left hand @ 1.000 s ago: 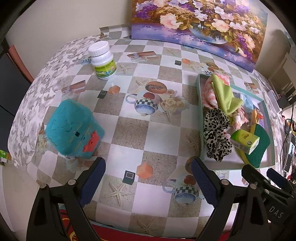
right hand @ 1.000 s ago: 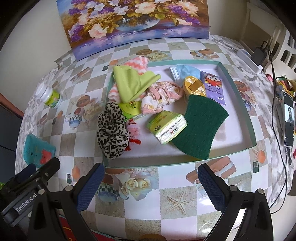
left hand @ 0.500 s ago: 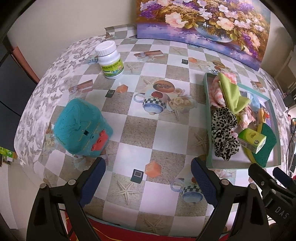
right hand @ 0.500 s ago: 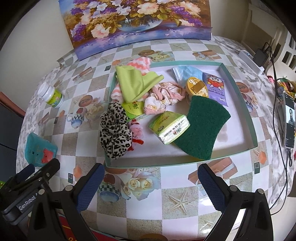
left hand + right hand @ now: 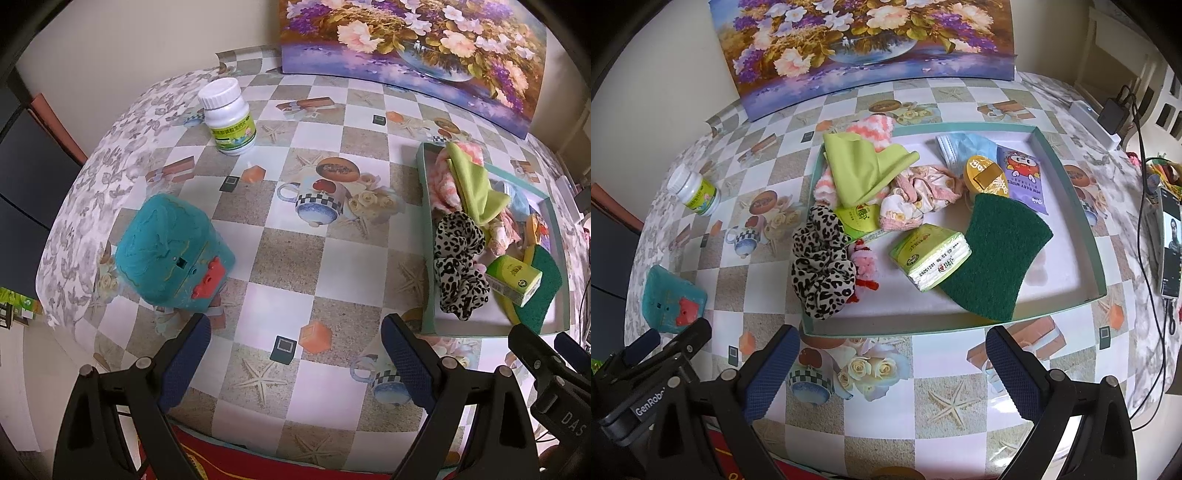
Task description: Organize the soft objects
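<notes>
A teal tray (image 5: 1067, 177) on the checked table holds the soft things: a leopard-print scrunchie (image 5: 822, 264) at its near left corner, a lime cloth (image 5: 862, 171), a pink frilly cloth (image 5: 919, 194), a green scouring pad (image 5: 1001, 254), a tissue pack (image 5: 929, 254), a blue mask (image 5: 964, 146) and a wipes pouch (image 5: 1023, 179). The tray (image 5: 424, 236) lies at the right in the left wrist view. My right gripper (image 5: 892, 369) hangs open before the tray's near edge, holding nothing. My left gripper (image 5: 295, 358) is open over bare table, right of a teal pouch (image 5: 171, 253).
A white pill bottle (image 5: 229, 116) stands at the back left. A flower painting (image 5: 864, 48) leans on the wall behind the table. A phone (image 5: 1169, 243) and cables lie at the right edge. The teal pouch (image 5: 670, 295) sits near the table's left edge.
Both grippers have drawn back a little from the table and risen, so the tray and pouch look smaller. Neither gripper's opening changed and nothing on the table moved.
</notes>
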Motion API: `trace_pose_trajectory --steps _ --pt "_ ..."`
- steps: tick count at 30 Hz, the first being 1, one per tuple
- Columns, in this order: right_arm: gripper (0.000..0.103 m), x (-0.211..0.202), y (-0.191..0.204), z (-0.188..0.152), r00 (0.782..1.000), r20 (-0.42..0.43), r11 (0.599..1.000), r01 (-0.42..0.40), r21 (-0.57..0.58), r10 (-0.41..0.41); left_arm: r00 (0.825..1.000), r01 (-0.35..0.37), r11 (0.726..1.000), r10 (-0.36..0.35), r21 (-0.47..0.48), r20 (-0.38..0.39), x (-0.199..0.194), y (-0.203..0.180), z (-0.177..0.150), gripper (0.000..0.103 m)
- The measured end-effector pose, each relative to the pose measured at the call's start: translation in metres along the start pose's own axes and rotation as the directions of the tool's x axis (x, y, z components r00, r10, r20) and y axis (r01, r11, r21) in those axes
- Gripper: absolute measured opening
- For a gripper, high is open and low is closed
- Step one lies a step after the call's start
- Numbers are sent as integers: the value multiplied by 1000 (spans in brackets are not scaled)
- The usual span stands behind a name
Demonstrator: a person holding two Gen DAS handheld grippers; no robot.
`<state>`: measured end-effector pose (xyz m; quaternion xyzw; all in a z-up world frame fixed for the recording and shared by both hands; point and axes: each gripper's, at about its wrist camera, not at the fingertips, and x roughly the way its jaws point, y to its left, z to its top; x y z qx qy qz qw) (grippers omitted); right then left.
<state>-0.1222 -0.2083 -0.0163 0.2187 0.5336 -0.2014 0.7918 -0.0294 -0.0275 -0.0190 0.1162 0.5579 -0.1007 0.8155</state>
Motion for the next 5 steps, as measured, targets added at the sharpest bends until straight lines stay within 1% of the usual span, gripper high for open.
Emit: trace_pose_trajectory --steps 5 --pt "102 0 -1 1 1000 0 1000 -6 -5 6 1000 3 1000 -3 8 13 -2 -1 0 94"
